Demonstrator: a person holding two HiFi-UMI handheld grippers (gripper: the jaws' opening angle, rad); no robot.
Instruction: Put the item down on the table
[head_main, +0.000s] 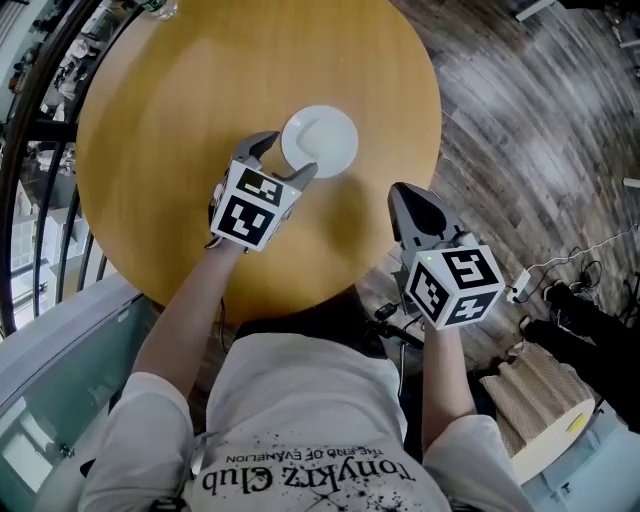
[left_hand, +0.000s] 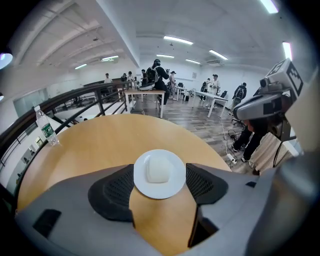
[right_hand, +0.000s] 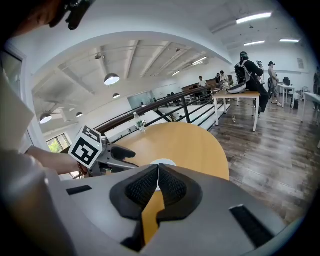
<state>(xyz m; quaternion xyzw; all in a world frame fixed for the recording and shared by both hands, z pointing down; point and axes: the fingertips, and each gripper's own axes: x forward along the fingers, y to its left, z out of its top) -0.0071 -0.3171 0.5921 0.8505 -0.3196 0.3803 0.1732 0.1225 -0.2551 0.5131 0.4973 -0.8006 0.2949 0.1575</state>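
Head view, round wooden counter (head_main: 150, 150) at upper left, white plate (head_main: 343, 158) with pale item (head_main: 318, 135) resting on it, left hand-held gripper (head_main: 286, 156) at plate's edge, left gripper view, jaws wide apart flanking plate, right gripper view, right hand-held gripper (right_hand: 158, 169) closed, empty

**benchwatcher:** anyone count what was on the round bench (head_main: 180, 130)?

**gripnerd:** yeah, not much tbh. One white plate (head_main: 345, 160), one pale lump (left_hand: 159, 171) on it, and one clear water bottle (left_hand: 46, 131). So three things, one bench.

**benchwatcher:** and the tools?

**gripnerd:** two. There was a left gripper (head_main: 287, 157) and a right gripper (head_main: 412, 205), each with one marker cube, so two cubes total. One person held both.

**benchwatcher:** background?

**gripnerd:** I counted at least two desks (left_hand: 145, 92) back there. There were also several people (left_hand: 157, 75), but they were too small for me to get a proper number.
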